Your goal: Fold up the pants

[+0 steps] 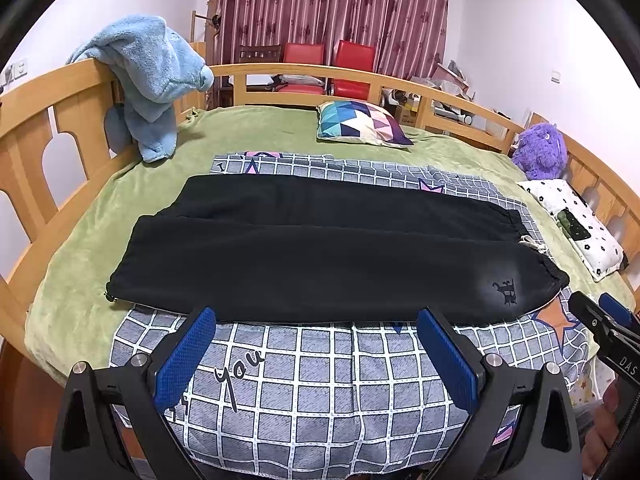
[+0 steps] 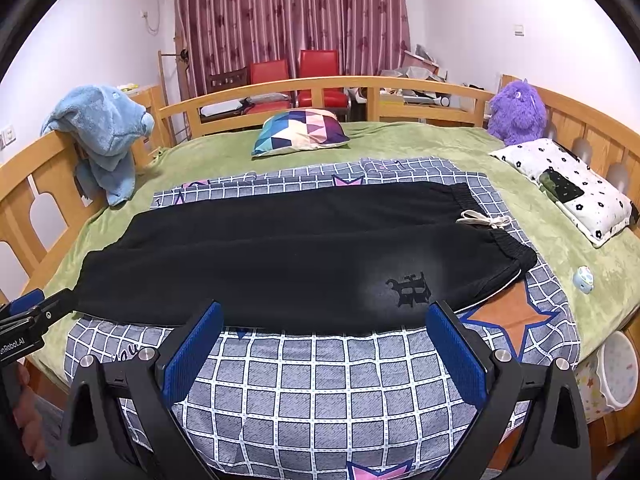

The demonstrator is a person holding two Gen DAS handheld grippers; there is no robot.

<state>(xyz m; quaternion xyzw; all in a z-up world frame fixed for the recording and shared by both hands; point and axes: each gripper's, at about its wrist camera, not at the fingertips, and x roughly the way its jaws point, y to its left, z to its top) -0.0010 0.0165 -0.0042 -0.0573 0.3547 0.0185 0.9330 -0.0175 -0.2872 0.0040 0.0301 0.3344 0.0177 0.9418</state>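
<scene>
Black pants [image 1: 320,252] [image 2: 288,264] lie flat across a checked grey cloth [image 1: 320,380] [image 2: 320,380] on the bed, cuffs to the left, waistband and white drawstring [image 2: 484,220] to the right. A dark logo [image 2: 408,286] marks the near leg by the waist. My left gripper [image 1: 316,314] hovers open just short of the pants' near edge, nothing between its blue pads [image 1: 184,356]. My right gripper [image 2: 326,310] is open too, at the near edge by the logo. In the left wrist view the right gripper [image 1: 600,312] shows at the far right.
The bed has a green blanket [image 1: 80,248] and wooden rails [image 1: 320,70]. A patterned cushion [image 1: 360,122], a purple plush toy [image 1: 540,152], a white dotted pillow [image 1: 576,224] and a blue towel [image 1: 148,80] sit around it. A small pale toy [image 2: 583,279] lies at right.
</scene>
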